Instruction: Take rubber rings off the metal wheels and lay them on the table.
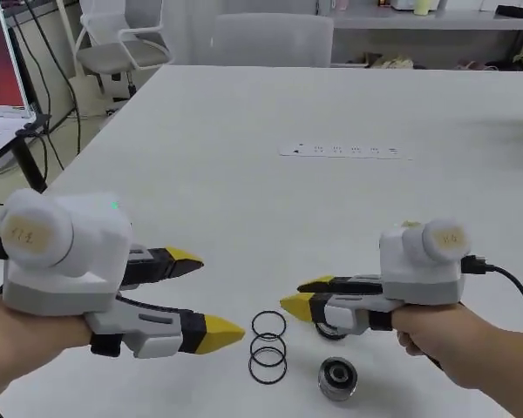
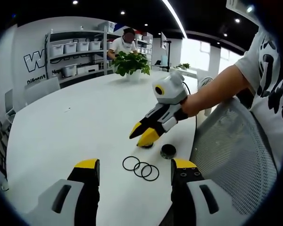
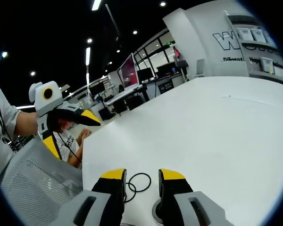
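The left gripper (image 1: 207, 294) and right gripper (image 1: 301, 294) have white-grey bodies and yellow-tipped black jaws, a black cable (image 1: 511, 283) runs out behind the right's jaws, and the T-shirt (image 2: 269, 80) is white with black print.

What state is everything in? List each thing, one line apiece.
Left gripper: open, empty.
Right gripper: jaws slightly apart, gripping nothing.
Rubber rings: three, off the wheels, flat on the table in a touching row.
Near wheel: lying flat, ungripped; ring on or off unclear.
Far wheel: partly hidden under the right gripper.
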Demonstrator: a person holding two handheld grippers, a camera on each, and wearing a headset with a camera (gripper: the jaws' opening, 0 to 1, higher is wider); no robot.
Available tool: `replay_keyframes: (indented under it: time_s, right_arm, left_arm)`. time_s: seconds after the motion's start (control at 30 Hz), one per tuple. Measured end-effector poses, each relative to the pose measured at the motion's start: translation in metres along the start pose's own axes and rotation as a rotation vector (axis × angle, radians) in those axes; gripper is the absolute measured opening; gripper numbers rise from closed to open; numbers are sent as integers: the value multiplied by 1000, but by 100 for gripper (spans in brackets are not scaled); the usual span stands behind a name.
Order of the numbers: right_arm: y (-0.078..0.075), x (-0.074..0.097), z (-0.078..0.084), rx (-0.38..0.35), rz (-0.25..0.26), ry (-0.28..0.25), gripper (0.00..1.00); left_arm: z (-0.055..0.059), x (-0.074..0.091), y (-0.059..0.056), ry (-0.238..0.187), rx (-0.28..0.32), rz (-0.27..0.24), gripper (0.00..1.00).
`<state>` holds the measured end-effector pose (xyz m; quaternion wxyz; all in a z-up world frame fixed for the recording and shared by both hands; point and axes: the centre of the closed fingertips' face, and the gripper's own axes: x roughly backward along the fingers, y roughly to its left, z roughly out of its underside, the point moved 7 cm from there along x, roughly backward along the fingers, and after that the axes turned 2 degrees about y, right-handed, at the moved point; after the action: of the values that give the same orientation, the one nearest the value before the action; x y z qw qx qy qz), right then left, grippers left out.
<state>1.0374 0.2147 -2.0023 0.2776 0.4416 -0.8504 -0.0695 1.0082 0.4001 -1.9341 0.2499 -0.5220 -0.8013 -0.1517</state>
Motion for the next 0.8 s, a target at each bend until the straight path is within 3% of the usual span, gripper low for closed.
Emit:
replay_keyframes:
  time_s: [0.2,0.43,0.67,0.8]
  right_arm:
    - [-7,11,-4,22,23,-20,31]
    - [-15,22,-2,98,57,4,35]
    - [-21,31,0,180,68,30,33]
    - [-22,37,2,185,66,31,32]
  left_arm:
    - [-4,-5,3,1,5,5,58]
    - [-6,-9,6,10,4,9,58]
    - [-9,-14,6,16,-5,16,57]
    - [-13,-19,6,18,-15,21,57]
